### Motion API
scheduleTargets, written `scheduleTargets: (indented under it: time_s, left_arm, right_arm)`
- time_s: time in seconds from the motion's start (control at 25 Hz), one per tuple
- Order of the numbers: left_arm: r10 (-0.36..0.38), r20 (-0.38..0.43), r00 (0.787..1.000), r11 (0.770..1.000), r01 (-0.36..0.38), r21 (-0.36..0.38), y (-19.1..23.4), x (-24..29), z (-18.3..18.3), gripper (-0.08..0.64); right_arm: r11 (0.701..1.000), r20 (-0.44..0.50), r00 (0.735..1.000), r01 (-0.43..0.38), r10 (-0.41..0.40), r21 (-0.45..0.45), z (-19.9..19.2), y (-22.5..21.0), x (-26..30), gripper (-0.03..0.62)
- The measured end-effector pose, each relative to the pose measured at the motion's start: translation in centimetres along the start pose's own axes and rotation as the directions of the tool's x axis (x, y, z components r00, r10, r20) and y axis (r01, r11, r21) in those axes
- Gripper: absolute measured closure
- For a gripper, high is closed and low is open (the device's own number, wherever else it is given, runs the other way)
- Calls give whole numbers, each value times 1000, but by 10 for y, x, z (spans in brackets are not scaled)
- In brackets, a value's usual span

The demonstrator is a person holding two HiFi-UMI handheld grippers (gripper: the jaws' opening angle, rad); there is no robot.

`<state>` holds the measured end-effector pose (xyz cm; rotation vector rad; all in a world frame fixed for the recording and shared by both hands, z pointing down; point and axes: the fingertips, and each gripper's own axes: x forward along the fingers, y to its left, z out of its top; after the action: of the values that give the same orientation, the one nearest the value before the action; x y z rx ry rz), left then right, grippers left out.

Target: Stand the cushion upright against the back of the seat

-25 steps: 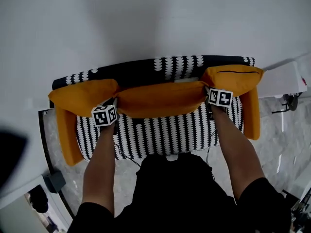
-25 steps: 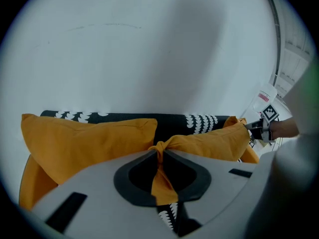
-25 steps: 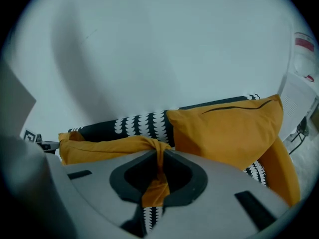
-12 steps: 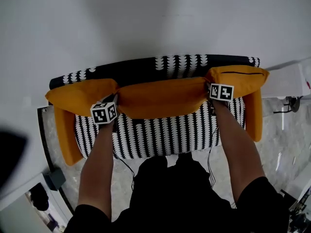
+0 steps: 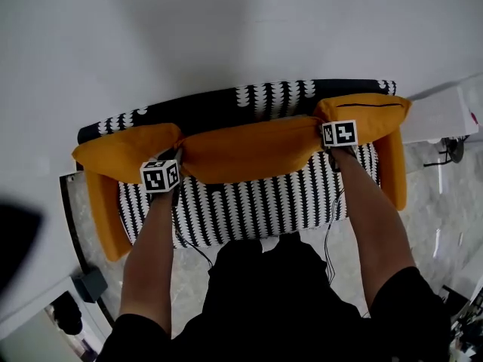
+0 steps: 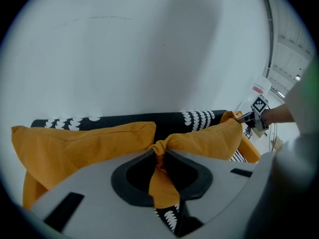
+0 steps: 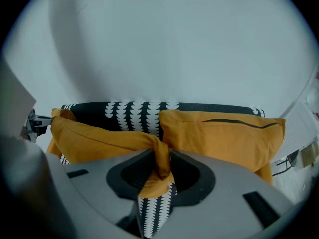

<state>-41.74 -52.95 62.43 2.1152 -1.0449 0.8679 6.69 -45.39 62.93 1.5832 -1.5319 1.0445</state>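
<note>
Located the cushion (image 5: 249, 154) across the middle of the sofa (image 5: 256, 202), set lengthwise along the backrest (image 5: 219, 110). Found it between a left pillow (image 5: 121, 151) and a right pillow (image 5: 371, 116), touching both.

Noted plain orange fabric, matching the two pillows and the armrests (image 5: 102, 217). Noted a long, plump body pulled taut sideways, with each end gathered into a tight, creased bunch. Saw the lower edge resting on the black-and-white patterned seat and the upper edge leaning back on the backrest, just below its top.

Checked the left gripper (image 5: 179, 155) at the cushion's left end. Registered a recent widening of the jaws, yet found a twisted fold of orange fabric pinched between the tips in the left gripper view. Rated it as gripping the cushion.

Checked the right gripper (image 5: 323, 139) at the cushion's right end, just beside the right pillow with its dark zip line. Registered the same recent widening of the jaws, with a knotted fold of fabric clamped between the tips. Rated it likewise as gripping the cushion.
</note>
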Motion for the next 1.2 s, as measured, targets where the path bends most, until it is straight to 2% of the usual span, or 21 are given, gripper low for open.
scheduleTargets:
  time_s: [0.16,0.36,0.44,0.56,0.64,0.8,1.0,1.12,1.2]
  left_arm:
    - [22,41,999,999,-23,24,7,-18,3,430]
    - [22,90,996,999,-26,46,9,-48,5,430]
    - [14,129,991,999,-19,37,5,-61,11,430]
    - [-10,185,983,1000,4,31,-9,-78,17,430]
    - [-32,212,977,998,22,52,-23,-89,20,430]
    - [-114,260,959,990,88,107,-65,-114,30,437]
    - [-204,315,927,977,172,129,-123,-150,31,480]
    - [-229,342,911,970,186,154,-157,-173,28,515]
    - [-237,342,909,967,189,168,-184,-185,20,536]
  right_arm:
    - [1000,31,999,17,-17,-5,1,-7,-19,439]
    - [995,144,987,77,-67,-65,1,-3,-60,434]
    - [991,194,979,81,-59,-108,1,7,-75,435]
    - [989,275,961,42,-1,-141,-4,35,-103,436]
    - [990,334,941,3,46,-144,-7,60,-129,447]
    - [984,436,883,-133,171,-115,-19,114,-180,541]
    - [945,484,813,-306,323,-116,-46,166,-236,552]
    - [921,509,771,-361,382,-145,-55,181,-265,554]
    - [912,536,742,-373,404,-170,-61,184,-285,554]
